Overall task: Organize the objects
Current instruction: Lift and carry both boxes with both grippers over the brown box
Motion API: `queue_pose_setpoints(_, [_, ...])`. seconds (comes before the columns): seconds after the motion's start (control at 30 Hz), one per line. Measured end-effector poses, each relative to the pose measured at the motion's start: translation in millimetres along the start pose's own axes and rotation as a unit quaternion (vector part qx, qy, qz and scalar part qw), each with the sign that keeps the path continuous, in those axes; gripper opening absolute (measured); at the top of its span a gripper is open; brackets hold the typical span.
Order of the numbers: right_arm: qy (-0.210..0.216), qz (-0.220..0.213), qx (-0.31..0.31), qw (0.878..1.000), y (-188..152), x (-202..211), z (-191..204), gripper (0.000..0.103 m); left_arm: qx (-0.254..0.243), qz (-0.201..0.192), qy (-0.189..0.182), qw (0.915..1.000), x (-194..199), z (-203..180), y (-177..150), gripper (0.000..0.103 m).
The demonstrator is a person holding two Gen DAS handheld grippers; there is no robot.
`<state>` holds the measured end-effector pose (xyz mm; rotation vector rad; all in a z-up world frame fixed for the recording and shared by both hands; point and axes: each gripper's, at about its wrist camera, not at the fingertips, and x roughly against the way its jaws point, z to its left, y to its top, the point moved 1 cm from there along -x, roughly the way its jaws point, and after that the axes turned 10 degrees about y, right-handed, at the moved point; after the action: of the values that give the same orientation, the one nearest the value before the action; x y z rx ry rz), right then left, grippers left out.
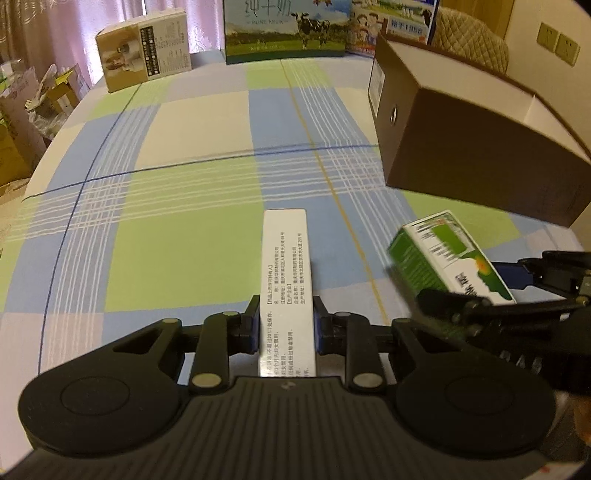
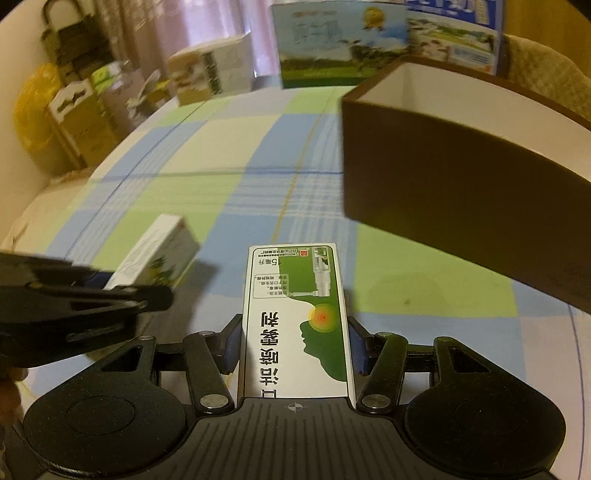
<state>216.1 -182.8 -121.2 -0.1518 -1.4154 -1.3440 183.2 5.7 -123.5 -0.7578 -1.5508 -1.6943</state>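
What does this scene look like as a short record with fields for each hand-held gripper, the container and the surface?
left hand-held gripper: shut on white medicine box, printed side up
right hand-held gripper: shut on green and white spray box
container: open brown box, white inside, contents not visible, ahead and to the right
surface: checked tablecloth in blue, green and cream
background: milk cartons and a beige carton at the far edge

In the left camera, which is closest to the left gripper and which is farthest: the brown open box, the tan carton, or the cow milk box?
From the left gripper:
1. Brown open cardboard box, to the right.
2. Tan printed carton, far left.
3. Green-and-blue milk box with a cow picture, at the far edge, middle; nearly level with the carton.
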Motion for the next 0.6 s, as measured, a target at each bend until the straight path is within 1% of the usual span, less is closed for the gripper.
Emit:
queue_pose_setpoints(0.1, [0.002,-0.017,-0.019,1.000,3.4,13.7,-7.4,0.052,0.004,-0.011,-0.002,0.9999,10.9,0.0,3.9,0.022])
queue_pose_setpoints(0.33, [0.001,-0.048,-0.029,0.998,10.0,46.9,-10.3,0.053,0.005,-0.042,-0.015,0.9990,41.9,-10.2,17.6,0.022])
queue_pose_setpoints(0.47, [-0.006,-0.066,-0.032,0.997,17.1,62.7,-12.2,0.052,0.016,-0.047,-0.025,0.9984,51.7,-16.0,25.9,0.022])
queue_pose_setpoints(0.6, [-0.010,-0.091,-0.035,0.995,27.6,79.2,-16.5,0.053,0.016,-0.058,-0.034,0.9976,59.3,-26.8,42.9,0.022])
